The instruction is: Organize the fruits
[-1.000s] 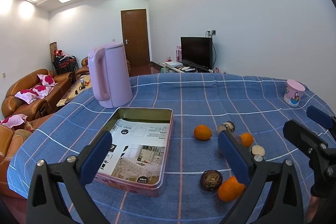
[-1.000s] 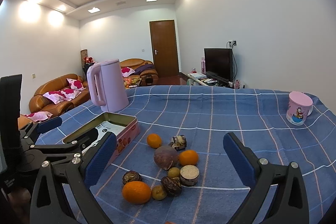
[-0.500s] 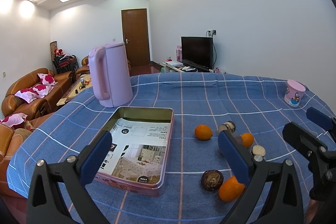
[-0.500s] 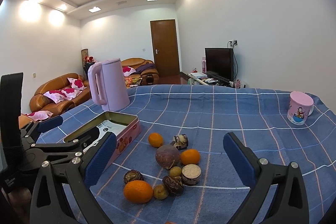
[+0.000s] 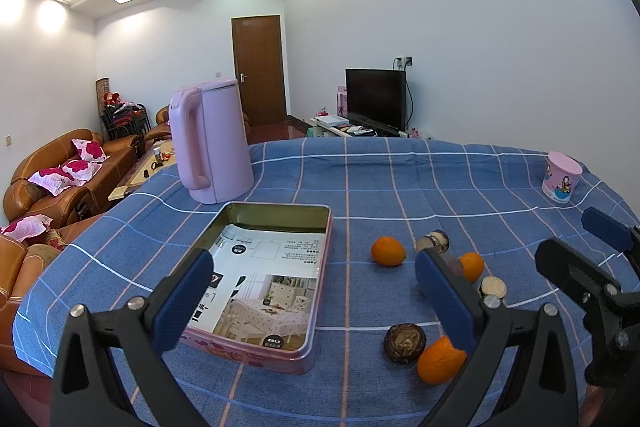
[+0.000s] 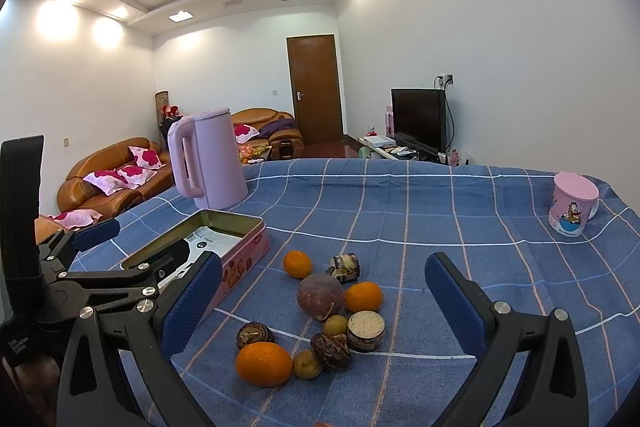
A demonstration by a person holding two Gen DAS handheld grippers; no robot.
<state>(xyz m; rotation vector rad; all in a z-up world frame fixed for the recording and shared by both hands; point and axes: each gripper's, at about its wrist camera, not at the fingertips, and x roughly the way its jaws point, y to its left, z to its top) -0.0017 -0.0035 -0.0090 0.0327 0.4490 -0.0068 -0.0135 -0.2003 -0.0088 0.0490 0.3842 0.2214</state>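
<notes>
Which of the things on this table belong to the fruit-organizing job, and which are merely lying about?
For the job: pile of fruits, including three oranges and a purple fruit; open tin box.

Lying about: pink kettle, pink mug.

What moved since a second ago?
Almost nothing. The right gripper crept slightly toward the fruit pile; the left gripper hardly shifted. Both stay open and empty. Fruit, tin, kettle and cup stayed put.

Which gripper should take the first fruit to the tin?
Probably right: the right gripper, open, frames the fruit pile between its fingers. The left gripper, also open, faces the pink tin, with fruit off to its side.
</notes>
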